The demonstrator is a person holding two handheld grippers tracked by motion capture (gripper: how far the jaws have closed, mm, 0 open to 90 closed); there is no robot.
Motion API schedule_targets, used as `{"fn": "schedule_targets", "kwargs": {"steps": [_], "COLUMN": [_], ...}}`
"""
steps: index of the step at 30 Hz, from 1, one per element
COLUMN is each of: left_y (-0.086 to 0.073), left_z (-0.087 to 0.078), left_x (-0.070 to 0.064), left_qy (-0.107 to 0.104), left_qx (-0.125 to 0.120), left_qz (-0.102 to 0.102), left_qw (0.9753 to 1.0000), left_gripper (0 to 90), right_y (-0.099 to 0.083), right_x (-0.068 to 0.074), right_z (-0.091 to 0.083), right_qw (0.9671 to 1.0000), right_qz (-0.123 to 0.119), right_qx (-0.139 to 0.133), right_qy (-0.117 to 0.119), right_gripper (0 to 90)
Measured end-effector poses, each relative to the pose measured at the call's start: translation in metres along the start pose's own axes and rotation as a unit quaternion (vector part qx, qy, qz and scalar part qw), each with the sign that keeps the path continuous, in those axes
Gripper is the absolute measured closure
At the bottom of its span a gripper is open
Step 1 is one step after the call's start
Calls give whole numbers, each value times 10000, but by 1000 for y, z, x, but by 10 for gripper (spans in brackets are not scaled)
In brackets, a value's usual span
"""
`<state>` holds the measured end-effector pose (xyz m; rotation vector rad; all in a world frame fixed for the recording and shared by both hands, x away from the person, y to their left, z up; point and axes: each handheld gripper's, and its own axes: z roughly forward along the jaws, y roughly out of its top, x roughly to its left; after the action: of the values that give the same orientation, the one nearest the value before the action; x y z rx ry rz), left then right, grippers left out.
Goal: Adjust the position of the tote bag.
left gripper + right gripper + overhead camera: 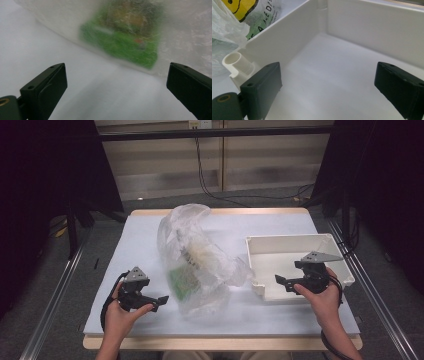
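Plastic bag (pixel 200 265) — translucent, crumpled, green packet (pixel 122 42) inside — beside white tray (pixel 280 245).

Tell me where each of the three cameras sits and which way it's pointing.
High view: above the person's side, facing forward and down on the table; both forearms and hands show.
Left gripper view: rides the left gripper, facing the plastic bag; its open jaws show.
Right gripper view: rides the right gripper, facing into the white tray; its open jaws show.
Shared: the bag appears in all three.

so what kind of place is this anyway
Probably a lab recording station, not a home: a white-topped table flanked by metal rails, black curtains at both sides, cables trailing across the floor.
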<state>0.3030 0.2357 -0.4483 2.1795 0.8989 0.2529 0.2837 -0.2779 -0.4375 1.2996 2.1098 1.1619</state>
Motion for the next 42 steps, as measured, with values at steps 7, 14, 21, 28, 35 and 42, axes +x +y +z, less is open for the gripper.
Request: {"fn": "schedule_targets", "kwargs": {"steps": [7,14,21,28,35,42], "left_y": [-1,-4,-6,-3,1,2], "left_z": [1,3,8,8,14,18], "left_x": [-11,-26,-38,-52,-64,-68], "left_qy": [-116,-231,-350,-538,-652,-664], "left_qx": [59,109,135,96,65,95], "left_qz": [100,215,289,425,540,591], "left_qw": [9999,9994,9989,9976,9964,9960], "left_gripper": [41,41,46,46,43,103], "right_y": [6,10,16,16,15,15], "right_x": [5,3,2,2,3,2], "right_z": [-1,7,11,13,13,12], "right_qw": [10000,9999,9998,9998,9999,9999], "right_qz": [-52,-33,-11,-19,-20,-9], "right_qx": [-49,-44,-126,-117,-98,-92], "right_qy": [18,99,155,143,137,133], "right_gripper": [69,69,69,69,69,69]}}
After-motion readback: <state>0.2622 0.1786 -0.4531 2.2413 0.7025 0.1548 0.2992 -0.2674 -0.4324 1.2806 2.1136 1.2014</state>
